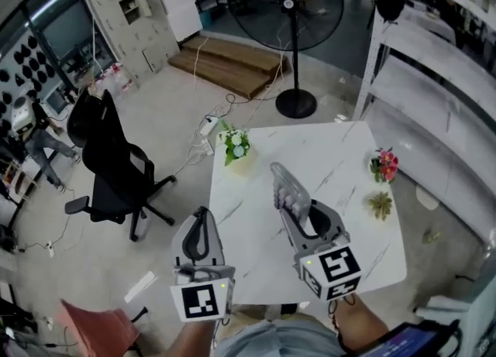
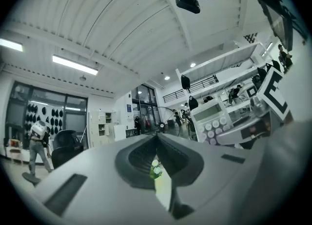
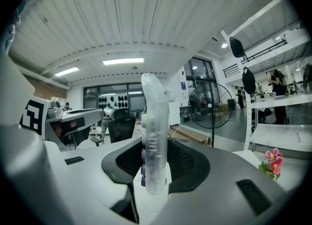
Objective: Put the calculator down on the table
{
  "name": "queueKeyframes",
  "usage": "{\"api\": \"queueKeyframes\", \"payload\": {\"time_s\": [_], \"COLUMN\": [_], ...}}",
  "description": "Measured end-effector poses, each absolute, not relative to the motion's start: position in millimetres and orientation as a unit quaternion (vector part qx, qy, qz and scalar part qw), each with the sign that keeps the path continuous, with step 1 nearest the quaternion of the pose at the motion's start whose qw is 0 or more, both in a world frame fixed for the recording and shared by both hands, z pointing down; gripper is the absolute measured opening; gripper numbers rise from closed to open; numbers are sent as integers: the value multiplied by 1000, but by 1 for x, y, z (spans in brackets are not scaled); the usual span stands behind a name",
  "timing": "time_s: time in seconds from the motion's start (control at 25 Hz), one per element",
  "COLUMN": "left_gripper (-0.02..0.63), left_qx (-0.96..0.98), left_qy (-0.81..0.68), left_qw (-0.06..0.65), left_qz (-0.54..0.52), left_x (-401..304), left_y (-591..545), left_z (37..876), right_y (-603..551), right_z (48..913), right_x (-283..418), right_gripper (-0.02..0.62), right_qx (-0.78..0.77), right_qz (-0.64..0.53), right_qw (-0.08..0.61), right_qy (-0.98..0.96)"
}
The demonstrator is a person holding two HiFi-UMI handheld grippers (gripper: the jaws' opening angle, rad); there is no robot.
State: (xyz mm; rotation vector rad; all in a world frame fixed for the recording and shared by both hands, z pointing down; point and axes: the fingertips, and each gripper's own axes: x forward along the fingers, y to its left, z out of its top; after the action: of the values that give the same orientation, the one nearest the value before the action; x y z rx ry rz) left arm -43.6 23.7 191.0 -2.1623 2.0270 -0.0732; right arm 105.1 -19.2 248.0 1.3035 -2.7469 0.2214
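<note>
A pale calculator (image 1: 285, 189) stands on its edge between the jaws of my right gripper (image 1: 298, 214), which is shut on it above the near half of the white marble table (image 1: 333, 154). In the right gripper view the calculator (image 3: 155, 136) rises upright out of the pads, keys facing left. My left gripper (image 1: 203, 220) hovers at the table's near left edge, its jaws closed together with nothing in them. In the left gripper view the jaws (image 2: 157, 141) meet with only a sliver between them, and the calculator's (image 2: 214, 120) keypad shows to the right.
On the table stand a white-flowered pot (image 1: 235, 145) at the far left corner, a pink-flowered pot (image 1: 385, 165) and a small green plant (image 1: 380, 205) along the right side. A black office chair (image 1: 116, 173) is left of the table, a floor fan (image 1: 294, 100) beyond it.
</note>
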Motion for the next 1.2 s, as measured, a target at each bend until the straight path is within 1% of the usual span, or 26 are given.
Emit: {"api": "queueKeyframes", "payload": {"time_s": [0.28,0.6,0.76,1.2], "left_gripper": [8,8,8,8], "left_qx": [-723,-732,-739,-748], "left_qy": [686,680,672,657], "left_qw": [74,27,1,-41], "left_qz": [-21,-36,-47,-77], "left_x": [-73,-99,-108,-122], "left_y": [11,-13,-26,-46], "left_z": [208,246,269,317], "right_y": [-37,-52,-56,-62], "right_z": [267,310,338,418], "right_x": [73,48,39,31], "right_gripper": [147,147,147,147], "right_qx": [418,422,425,434], "right_qz": [78,110,131,199], "right_qw": [72,113,138,190], "right_qy": [-902,-893,-885,-858]}}
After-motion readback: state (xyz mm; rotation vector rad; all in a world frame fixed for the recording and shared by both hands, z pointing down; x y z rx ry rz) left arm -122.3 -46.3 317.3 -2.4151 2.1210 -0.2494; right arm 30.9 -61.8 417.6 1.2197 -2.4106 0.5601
